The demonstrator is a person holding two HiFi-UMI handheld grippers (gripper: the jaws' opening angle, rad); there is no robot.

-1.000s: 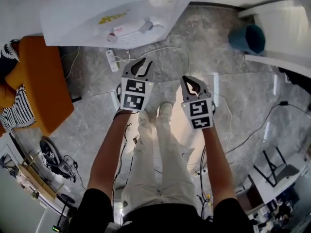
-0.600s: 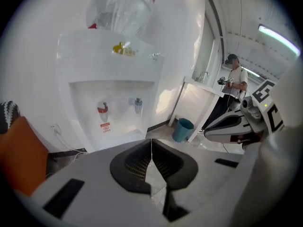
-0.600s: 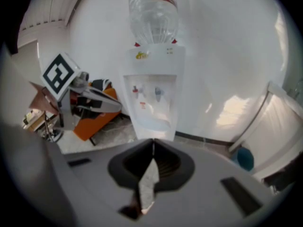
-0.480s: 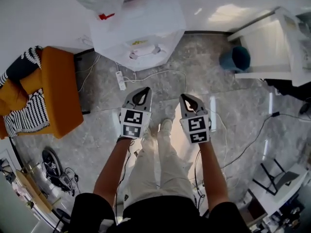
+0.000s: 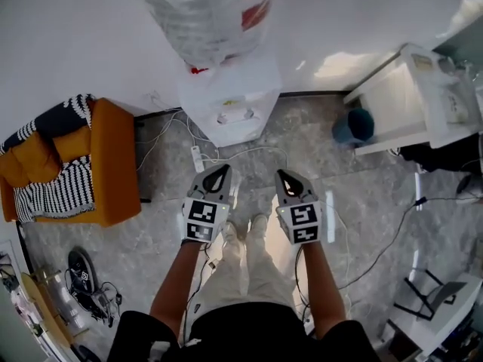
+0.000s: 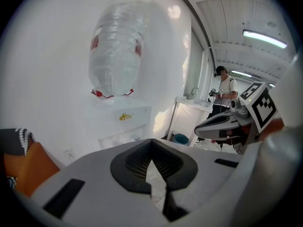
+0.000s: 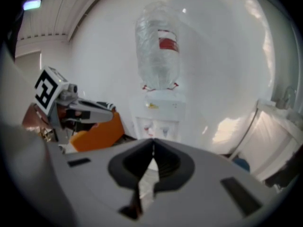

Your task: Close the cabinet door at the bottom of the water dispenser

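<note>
- Head view: white water dispenser with clear upturned bottle (image 5: 230, 100) stands at the white wall (image 5: 75, 36), ahead of left gripper (image 5: 218, 173) and right gripper (image 5: 286, 175); white power strip (image 5: 198, 158) between, on grey marble floor (image 5: 151, 232); orange armchair (image 5: 113, 164) left, teal bin (image 5: 355, 125) right
- Left gripper view: jaws pressed together, empty
- Right gripper view: jaws together, empty; cabinet door hidden

My left tongs (image 5: 220, 172) and right tongs (image 5: 283, 174) are pale grey shells that taper to a point. Each has a teardrop opening lined with black ribbed pads (image 6: 137, 163) and dark rectangular slots (image 6: 64, 197) in its flat face. Behind each sits a white cube (image 5: 201, 221) printed with black square markers. I wear a black top with short sleeves (image 5: 143, 329), off-white trousers (image 5: 241, 277) and pale shoes (image 5: 259, 225).
</note>
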